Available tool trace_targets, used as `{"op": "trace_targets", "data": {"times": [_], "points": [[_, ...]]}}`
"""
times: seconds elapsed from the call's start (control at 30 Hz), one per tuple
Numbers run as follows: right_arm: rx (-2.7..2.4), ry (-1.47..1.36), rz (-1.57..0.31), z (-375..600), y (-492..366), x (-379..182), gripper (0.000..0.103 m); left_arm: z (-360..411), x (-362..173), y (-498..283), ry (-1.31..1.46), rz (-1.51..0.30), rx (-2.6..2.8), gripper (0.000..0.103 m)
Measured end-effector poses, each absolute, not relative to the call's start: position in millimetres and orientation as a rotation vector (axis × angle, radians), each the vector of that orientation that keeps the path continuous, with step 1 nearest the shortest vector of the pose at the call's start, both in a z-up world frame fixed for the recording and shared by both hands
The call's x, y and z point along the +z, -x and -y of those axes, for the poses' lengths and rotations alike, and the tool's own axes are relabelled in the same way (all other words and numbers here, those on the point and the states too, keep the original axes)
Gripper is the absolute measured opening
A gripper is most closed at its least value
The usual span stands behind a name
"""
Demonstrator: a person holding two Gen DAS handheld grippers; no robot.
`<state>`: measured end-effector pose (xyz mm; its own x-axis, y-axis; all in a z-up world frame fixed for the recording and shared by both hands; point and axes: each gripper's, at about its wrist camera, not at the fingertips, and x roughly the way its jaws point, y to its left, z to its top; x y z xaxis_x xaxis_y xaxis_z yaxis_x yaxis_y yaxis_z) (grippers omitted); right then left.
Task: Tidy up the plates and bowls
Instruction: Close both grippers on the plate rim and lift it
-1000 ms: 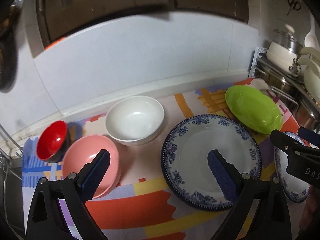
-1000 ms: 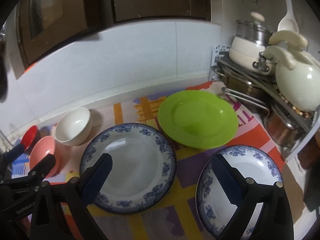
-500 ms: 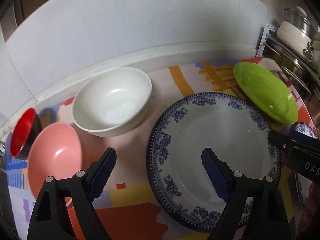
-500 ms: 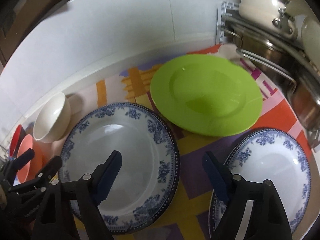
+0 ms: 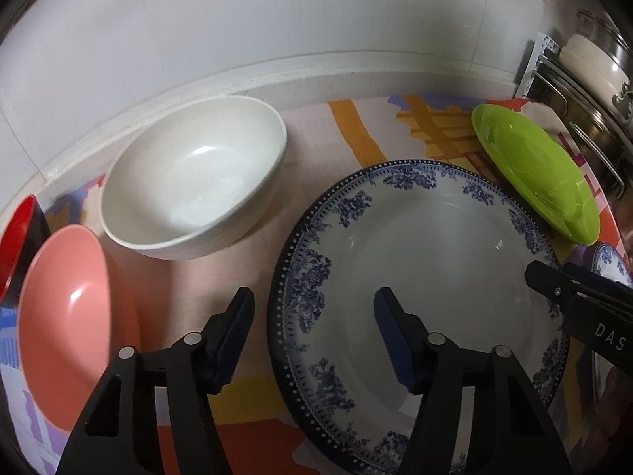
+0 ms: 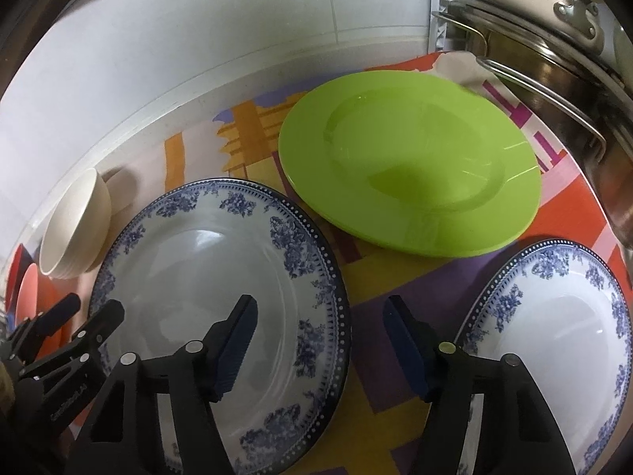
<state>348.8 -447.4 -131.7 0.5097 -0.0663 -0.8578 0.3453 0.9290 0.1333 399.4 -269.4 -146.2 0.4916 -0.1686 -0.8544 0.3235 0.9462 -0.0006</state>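
White-tiled bench (image 5: 277,91): left gripper (image 5: 312,308) and right gripper (image 6: 320,316), jaws closing but unclamped, straddle opposite rims of the large blue-patterned plate (image 5: 427,285), beside a green plate (image 6: 411,162)

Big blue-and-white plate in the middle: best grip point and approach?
Take the big blue-and-white plate by its rim, one finger above and one below. It lies flat on the patterned mat, so only the raised edge offers a hold. Both grippers are closing astride that edge with no contact showing yet: the left gripper at the side facing the white bowl, the right gripper at the opposite side.
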Motion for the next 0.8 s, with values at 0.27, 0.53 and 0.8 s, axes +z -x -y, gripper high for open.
{"op": "trace_targets", "data": {"times": [0.27,0.53,0.8], "points": [[-0.245,-0.307,-1.018,451,-352,-133,0.053,268,-149,-401,-0.151,-1.035,-0.306,0.05],[-0.249,-0.255,-1.031,447,-353,-133,0.036,264,-147,-402,-0.161,-1.024,-0.279,0.037],[-0.244,-0.236,-1.04,441,-350,-130,0.036,259,-142,-401,-0.145,-1.019,-0.26,0.037]]}}
